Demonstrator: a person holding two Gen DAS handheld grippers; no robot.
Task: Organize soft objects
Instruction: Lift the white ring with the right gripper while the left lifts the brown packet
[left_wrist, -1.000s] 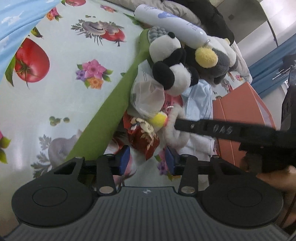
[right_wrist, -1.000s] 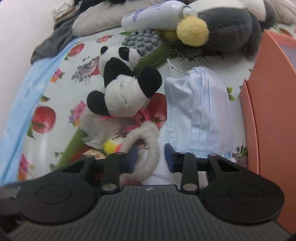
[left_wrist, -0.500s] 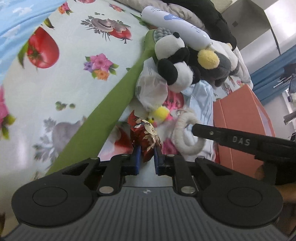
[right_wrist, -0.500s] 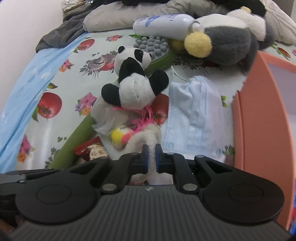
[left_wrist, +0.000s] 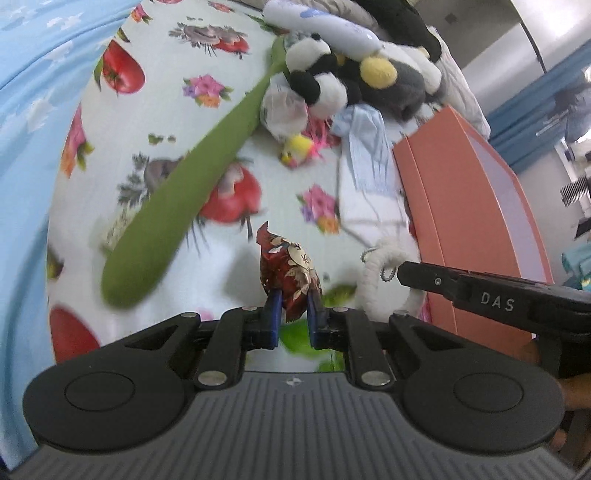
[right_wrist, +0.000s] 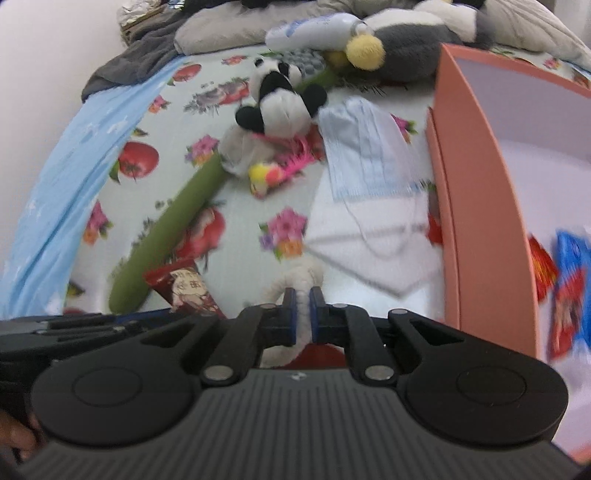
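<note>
My left gripper (left_wrist: 293, 306) is shut on a red patterned packet (left_wrist: 288, 269) and holds it above the flowered sheet. My right gripper (right_wrist: 300, 310) is shut on a white fuzzy ring (right_wrist: 295, 284), also lifted; the ring (left_wrist: 384, 280) and the right gripper's finger show at the right of the left wrist view. The packet (right_wrist: 188, 290) shows at the lower left of the right wrist view. A panda plush (right_wrist: 280, 99), a small yellow-and-pink toy (right_wrist: 266, 173) and a blue face mask (right_wrist: 365, 151) lie further back on the bed.
An open orange box (right_wrist: 480, 206) stands at the right with colourful packets (right_wrist: 565, 291) inside. A long green massager (left_wrist: 192, 192) lies diagonally at the left. A grey plush (left_wrist: 395, 85), a white bottle (left_wrist: 321, 26) and pillows crowd the back.
Both grippers shut on their objects, then lifted and pulled back from the pile. The packet and the ring have come up off the sheet with them.
</note>
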